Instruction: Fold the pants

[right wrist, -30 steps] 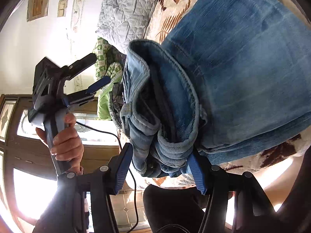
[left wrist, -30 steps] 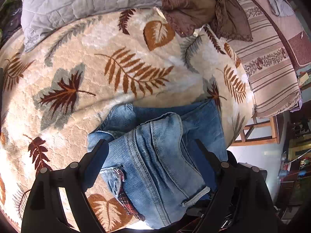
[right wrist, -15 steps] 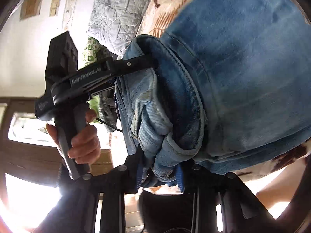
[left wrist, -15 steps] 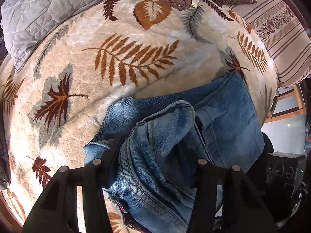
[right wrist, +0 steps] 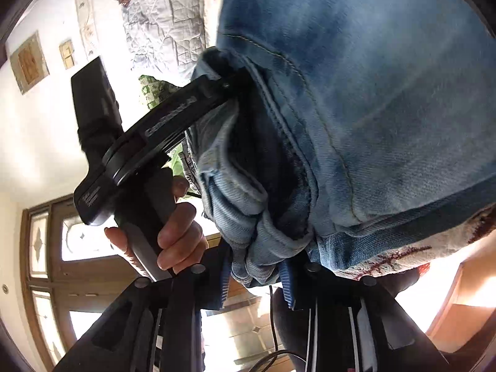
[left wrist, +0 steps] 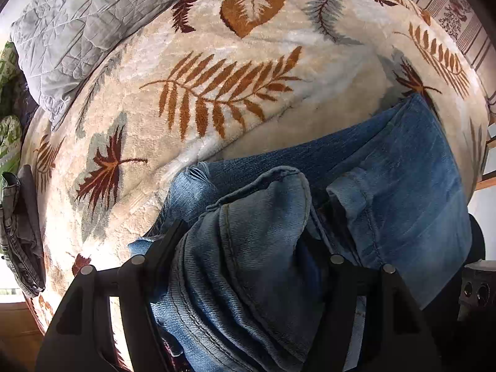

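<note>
Blue jeans (left wrist: 403, 186) lie folded on a cream blanket with brown leaves (left wrist: 217, 93). My left gripper (left wrist: 245, 232) points steeply down over a raised bunch of denim (left wrist: 257, 223). The bunch fills the gap and touches both fingers while the jaws are opening. In the right wrist view the jeans (right wrist: 372, 93) fill the upper right. My right gripper (right wrist: 260, 260) pinches the rolled denim edge (right wrist: 266, 241) at the bed's side, its jaws opening too. A hand (right wrist: 176, 229) holds the left gripper (right wrist: 228, 85), whose tips sink into the fold.
A grey quilted pillow (left wrist: 77, 24) lies at the blanket's far left. A dark grey garment (left wrist: 21, 241) hangs at the left edge. Striped fabric (left wrist: 458, 9) covers the far right. A wooden door with glass panes (right wrist: 40, 248) stands beyond the bed.
The left gripper came down over the denim bunch and its jaws narrowed onto it. The right jaws closed on the rolled edge, then widened slightly. The left gripper's tips moved into the fold.
</note>
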### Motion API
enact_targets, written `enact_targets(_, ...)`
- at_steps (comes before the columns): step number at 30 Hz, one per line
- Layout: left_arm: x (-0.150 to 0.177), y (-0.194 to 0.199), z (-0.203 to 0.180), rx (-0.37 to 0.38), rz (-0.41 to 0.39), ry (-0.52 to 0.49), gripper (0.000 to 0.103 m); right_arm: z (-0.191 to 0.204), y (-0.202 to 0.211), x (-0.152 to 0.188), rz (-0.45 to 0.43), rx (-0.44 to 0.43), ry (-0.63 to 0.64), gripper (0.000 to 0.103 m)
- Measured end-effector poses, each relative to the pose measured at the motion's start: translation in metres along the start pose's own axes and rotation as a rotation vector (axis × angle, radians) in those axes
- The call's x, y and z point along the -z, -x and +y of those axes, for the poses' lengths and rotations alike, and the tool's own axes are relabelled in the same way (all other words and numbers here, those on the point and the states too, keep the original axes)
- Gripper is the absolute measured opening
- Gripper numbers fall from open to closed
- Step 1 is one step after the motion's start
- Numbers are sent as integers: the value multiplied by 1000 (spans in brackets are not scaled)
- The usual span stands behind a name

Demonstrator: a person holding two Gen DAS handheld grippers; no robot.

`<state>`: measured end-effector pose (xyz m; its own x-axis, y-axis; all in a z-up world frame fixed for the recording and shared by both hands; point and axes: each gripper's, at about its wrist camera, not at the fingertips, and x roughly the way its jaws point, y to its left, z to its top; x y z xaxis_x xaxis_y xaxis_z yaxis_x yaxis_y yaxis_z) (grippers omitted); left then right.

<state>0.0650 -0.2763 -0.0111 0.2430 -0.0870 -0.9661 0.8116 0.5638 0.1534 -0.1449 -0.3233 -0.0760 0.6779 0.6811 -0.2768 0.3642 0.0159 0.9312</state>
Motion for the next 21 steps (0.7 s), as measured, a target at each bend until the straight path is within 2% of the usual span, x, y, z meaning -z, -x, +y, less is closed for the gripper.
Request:
enact_targets(1,1,9,8,45,-3,25,66,6,4,2,12,11,26,40)
enact_targets(4,7,43,41,208,-51,151,66,19,20,4,37,3,88,43)
enact_targets(7,17,67,72,344,-108,265,68,27,48,7,-44,12,157,49)
enact_targets(10,23,74,84,377,-126,298,68,29,63,2,-119,39,179,54)
enact_targets(13,28,75,81,424,-120,261,68,28,73,4,-150,59,191,61)
enact_targets(16,31,78,77,417,-137,216,69,35,53,4,-155,80,249,69)
enact_targets(19,32,70,81,459,-114,255,71,48,29,-1,-145,165,337,70)
enact_targets(21,31,61,84,501,-86,308,71,53,24,3,-125,184,370,70)
